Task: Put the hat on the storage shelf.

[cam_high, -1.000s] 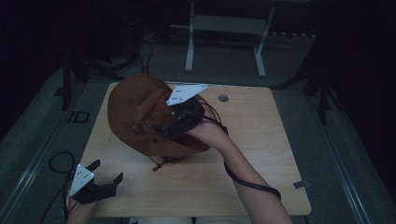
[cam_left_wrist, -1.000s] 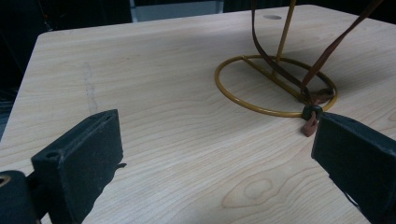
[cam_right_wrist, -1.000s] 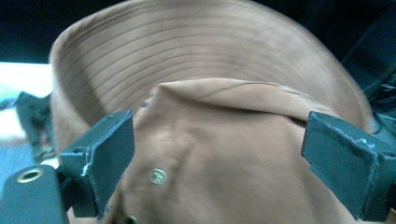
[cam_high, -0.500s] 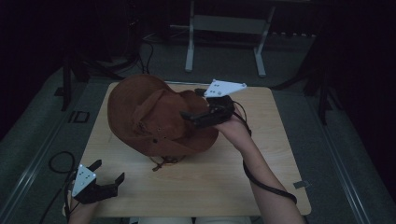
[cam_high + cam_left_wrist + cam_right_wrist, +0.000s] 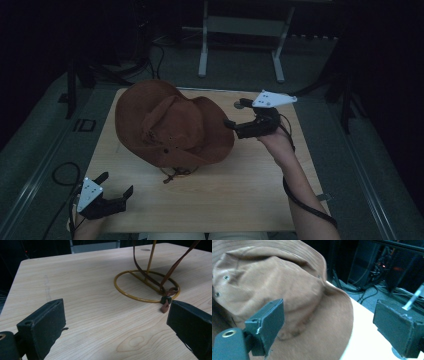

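Left gripper view: yellow wire stand (image 5: 147,285) under hat (image 5: 172,125)

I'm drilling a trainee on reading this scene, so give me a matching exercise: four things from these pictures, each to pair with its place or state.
1. hat
2. left gripper
3. right gripper
4. wire stand

A. open, at the near left table corner
B. yellow ring base on the table
C. brown, perched above the table
D. open, beside the hat's brim

Pairs: 1-C, 2-A, 3-D, 4-B
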A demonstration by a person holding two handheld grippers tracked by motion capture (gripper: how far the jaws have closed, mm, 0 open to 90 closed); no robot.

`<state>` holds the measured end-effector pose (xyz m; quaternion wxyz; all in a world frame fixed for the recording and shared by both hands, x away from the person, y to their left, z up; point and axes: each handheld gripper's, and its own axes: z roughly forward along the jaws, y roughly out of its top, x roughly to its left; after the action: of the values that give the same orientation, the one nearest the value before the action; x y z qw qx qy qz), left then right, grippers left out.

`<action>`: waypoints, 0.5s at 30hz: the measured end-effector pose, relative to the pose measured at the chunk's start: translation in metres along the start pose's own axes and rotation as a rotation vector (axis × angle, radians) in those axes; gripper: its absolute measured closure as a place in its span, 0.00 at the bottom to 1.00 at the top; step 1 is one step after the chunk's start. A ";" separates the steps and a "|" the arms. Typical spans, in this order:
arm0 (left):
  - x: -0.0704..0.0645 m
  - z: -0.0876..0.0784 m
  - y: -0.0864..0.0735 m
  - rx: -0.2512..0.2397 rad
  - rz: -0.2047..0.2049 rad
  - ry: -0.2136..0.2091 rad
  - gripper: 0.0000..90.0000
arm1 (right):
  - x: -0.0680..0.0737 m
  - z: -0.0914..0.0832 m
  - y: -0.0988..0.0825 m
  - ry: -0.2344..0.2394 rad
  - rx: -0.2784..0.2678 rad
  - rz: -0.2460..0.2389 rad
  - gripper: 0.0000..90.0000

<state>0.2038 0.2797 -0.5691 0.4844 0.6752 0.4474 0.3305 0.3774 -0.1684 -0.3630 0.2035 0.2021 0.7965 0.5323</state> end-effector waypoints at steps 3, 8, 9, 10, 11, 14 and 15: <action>0.000 0.000 0.000 0.001 0.000 0.003 0.03 | -0.008 -0.009 -0.008 -0.017 0.005 0.016 0.11; 0.001 0.002 -0.001 0.005 0.000 -0.002 0.03 | -0.021 -0.025 -0.023 -0.063 0.012 0.043 0.11; 0.001 0.002 -0.001 0.005 0.000 -0.002 0.03 | -0.023 -0.027 -0.026 -0.068 0.015 0.048 0.11; 0.001 0.002 -0.001 0.005 0.000 0.000 0.03 | -0.026 -0.030 -0.029 -0.074 0.016 0.051 0.11; 0.001 0.002 -0.001 0.004 0.000 -0.001 0.03 | -0.028 -0.033 -0.033 -0.079 0.015 0.059 0.11; 0.001 0.002 -0.001 0.004 0.000 0.001 0.03 | -0.033 -0.040 -0.046 -0.092 0.013 0.075 0.11; 0.001 0.003 -0.001 0.004 -0.002 0.000 0.03 | -0.035 -0.042 -0.050 -0.096 0.016 0.079 0.11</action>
<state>0.2060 0.2794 -0.5708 0.4833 0.6759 0.4487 0.3290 0.3785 -0.2370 -0.3913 0.2186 0.2603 0.7814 0.5233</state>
